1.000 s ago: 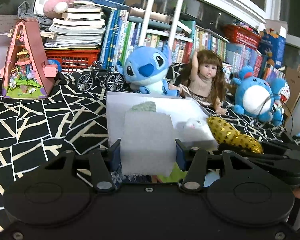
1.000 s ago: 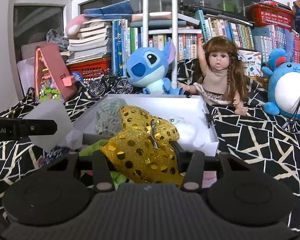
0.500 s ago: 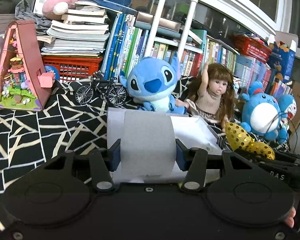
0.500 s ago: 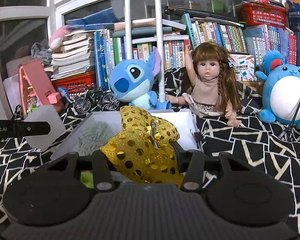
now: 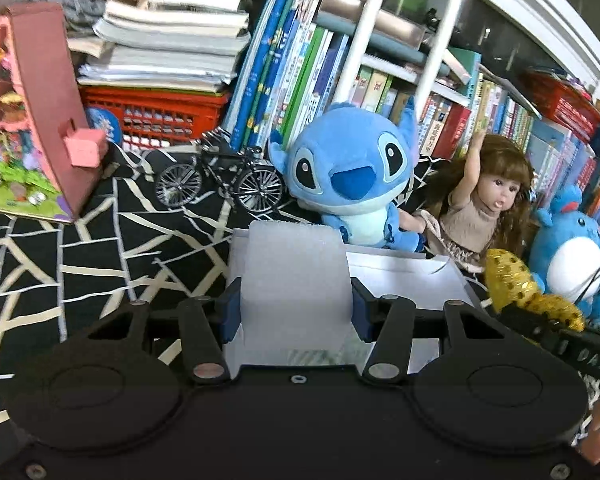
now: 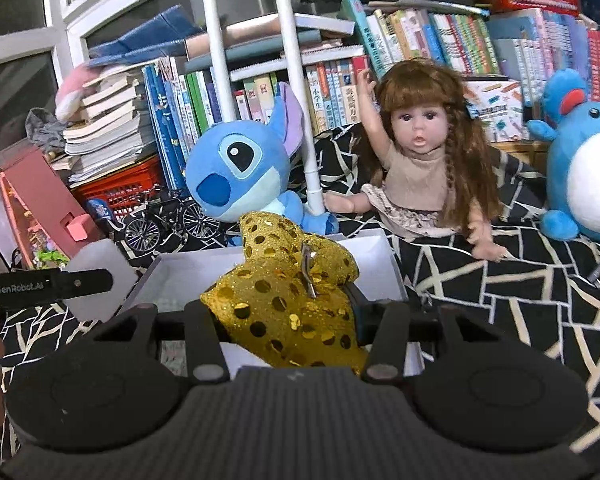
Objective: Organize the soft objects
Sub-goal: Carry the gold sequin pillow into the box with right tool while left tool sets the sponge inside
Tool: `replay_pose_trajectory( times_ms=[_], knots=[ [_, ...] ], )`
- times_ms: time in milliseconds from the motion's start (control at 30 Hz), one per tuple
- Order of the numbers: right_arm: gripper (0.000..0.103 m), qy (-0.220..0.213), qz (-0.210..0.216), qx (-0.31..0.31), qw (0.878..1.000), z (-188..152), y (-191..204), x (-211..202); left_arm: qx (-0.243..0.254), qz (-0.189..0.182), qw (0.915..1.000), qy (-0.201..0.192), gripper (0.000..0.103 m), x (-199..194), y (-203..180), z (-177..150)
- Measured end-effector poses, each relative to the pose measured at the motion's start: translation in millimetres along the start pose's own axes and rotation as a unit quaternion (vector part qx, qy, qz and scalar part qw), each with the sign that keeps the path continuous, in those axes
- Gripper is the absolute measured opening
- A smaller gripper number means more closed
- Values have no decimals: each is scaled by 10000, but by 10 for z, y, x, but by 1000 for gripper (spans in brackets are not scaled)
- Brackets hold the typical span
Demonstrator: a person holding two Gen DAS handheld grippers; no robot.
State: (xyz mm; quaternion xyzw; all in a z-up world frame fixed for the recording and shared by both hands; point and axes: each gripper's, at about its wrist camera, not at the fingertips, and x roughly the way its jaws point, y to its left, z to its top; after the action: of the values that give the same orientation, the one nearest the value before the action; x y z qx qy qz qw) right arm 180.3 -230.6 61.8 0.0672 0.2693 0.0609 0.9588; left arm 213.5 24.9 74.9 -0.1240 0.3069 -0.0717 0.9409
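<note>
A: Left wrist view first. What do you record?

B: The left gripper (image 5: 294,312) is clamped on a white foam block (image 5: 296,280), blue pads pressed against both its sides. The block is carried over the near edge of the white box (image 5: 404,276) on the black patterned cloth (image 5: 100,260). A second ago the box interior showed beyond the block; now the block hides most of it, and the blue plush (image 5: 352,184) and the doll (image 5: 484,216) loom larger. At far right the gold sequined piece (image 5: 516,284) rides in the other gripper.

A: And the right wrist view?

B: The right gripper (image 6: 286,320) is closed on the gold sequined piece (image 6: 288,288), which bulges up between the jaws, above the white box (image 6: 188,276). The foam block (image 6: 100,280) shows at left in the left gripper. Against a second ago, the greenish item and the white item once seen in the box are now hidden behind the load, and the shelf background sits closer.

A: Your finding?

B: Both soft items remain held, neither yet set in the box. I judge that both hands have advanced together, and release into the box is the outstanding step.
</note>
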Motion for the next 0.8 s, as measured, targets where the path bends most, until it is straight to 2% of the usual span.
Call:
replay_pose_trajectory(
  times_ms=[100,267,433,800],
  knots=[
    [52,142,-108,-87,9998,115,32,219,-61,-43,9999,138,51,203,-51,141],
    [53,537,-423,-107,9976,174,41,600,80,169,9993,334,51,516,-185,248],
    [53,777,-524,-62,9956,103,24,832,268,365,9976,526,51,749,-260,173],
    [54,955,-602,-274,9932,-44,85,1035,322,391,9952,837,51,962,-238,-26]
  ],
)
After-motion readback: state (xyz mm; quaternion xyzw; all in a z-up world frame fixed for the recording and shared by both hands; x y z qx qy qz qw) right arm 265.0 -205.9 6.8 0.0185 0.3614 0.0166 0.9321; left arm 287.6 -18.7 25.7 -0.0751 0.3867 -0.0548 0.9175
